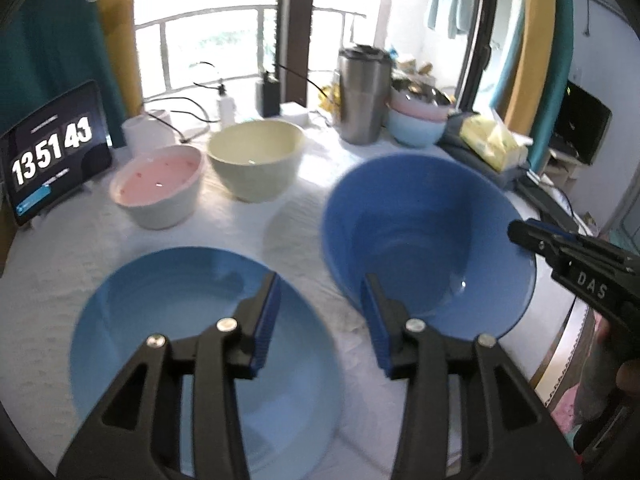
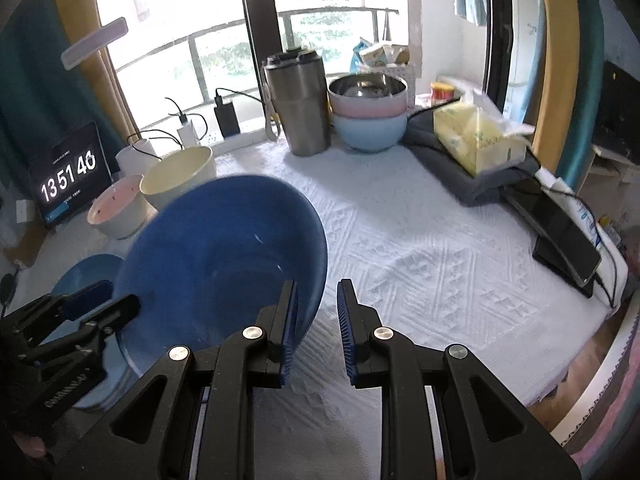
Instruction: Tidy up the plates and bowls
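Dark blue bowl: deep, glossy dark blue bowl stands tilted on the white textured tablecloth, its rim blurred; nothing shows inside it.
Light blue plate: wide, shallow light blue plate lies flat on the cloth just beside the dark bowl, bare.
Left gripper: left gripper hangs above the gap between plate and bowl, its blue-padded jaws spread with nothing between them.
Right gripper: right gripper has its jaws a little apart; one pad sits at the dark bowl's near rim, and contact cannot be told.
Back bowls: cream bowl and pink-lined bowl stand side by side behind the plate, both seemingly empty.
Stack: a steel bowl nests in a pink bowl on a pale blue bowl, beside a steel tumbler.
Tissues: a yellow tissue pack rests on a folded grey cloth.
Writing: the tablet clock reads 13 51, last digits blurred; "DAS" marks the right gripper's body in the left wrist view.
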Tool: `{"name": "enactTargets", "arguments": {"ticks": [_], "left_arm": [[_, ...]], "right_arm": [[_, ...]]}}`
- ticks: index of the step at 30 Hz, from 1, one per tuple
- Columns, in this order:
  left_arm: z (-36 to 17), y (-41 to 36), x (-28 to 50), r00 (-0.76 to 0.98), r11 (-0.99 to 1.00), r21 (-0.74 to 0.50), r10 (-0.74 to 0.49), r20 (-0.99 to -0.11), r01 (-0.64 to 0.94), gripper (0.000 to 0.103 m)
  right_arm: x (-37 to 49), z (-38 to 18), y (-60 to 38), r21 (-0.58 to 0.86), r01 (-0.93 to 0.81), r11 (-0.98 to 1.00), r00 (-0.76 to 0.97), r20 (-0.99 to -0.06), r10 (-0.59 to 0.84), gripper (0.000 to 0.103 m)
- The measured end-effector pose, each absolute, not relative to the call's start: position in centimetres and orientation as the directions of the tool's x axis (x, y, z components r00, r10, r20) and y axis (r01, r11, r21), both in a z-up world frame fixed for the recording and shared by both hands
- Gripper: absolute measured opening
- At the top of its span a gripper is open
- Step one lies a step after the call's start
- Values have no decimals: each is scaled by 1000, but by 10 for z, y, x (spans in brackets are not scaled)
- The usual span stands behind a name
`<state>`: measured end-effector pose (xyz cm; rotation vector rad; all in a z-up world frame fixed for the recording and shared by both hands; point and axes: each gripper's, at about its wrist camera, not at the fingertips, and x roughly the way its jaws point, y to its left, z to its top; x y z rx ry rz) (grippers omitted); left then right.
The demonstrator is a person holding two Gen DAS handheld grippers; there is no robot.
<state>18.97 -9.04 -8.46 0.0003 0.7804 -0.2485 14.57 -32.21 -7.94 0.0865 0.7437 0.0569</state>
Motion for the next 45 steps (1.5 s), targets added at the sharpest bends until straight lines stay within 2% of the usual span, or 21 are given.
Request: {"name": "enactTargets", "arguments": {"ticks": [4, 8, 11, 15, 19, 25, 27, 31, 35, 45], "left_arm": [[-75, -62, 185, 714, 979, -98, -198, -672, 180, 43], [-74, -30, 183, 731, 988, -105, -157, -664, 116, 43], [-77, -3, 177, 736, 992, -109, -122, -665, 66, 43], [-82, 31, 165, 744, 996, -92, -60, -665, -1, 43], [-94, 59, 156, 737, 996, -75, -17, -676, -46, 43], [-122, 74, 158, 692, 996, -67, -7, -722, -60, 45], [-129, 76, 159, 678, 996, -79, -22, -735, -53, 45], [-139, 78, 164, 653, 993, -116, -69, -754, -29, 45], [-138, 88, 166, 653, 991, -127, -66, -754, -47, 45], [-134, 146, 159, 653, 977, -91, 59, -755, -194, 45]], "right_arm": [[142, -62, -314, 89, 14, 996, 772, -634, 46, 29], [133, -45, -302, 71, 32, 997, 811, -585, 15, 30], [128, -40, -282, 79, -40, 996, 811, -580, 78, 30], [118, -47, -234, 106, -218, 970, 768, -594, 238, 30], [115, -66, -192, 127, -323, 938, 686, -652, 325, 30], [132, -120, -174, 135, -211, 968, 567, -789, 234, 31], [138, -131, -176, 146, -176, 973, 541, -812, 220, 35], [145, -142, -168, 214, -186, 959, 512, -812, 281, 36], [150, -144, -155, 171, -182, 968, 520, -819, 243, 37], [166, -129, -87, 178, -329, 927, 474, -818, 325, 37]]}}
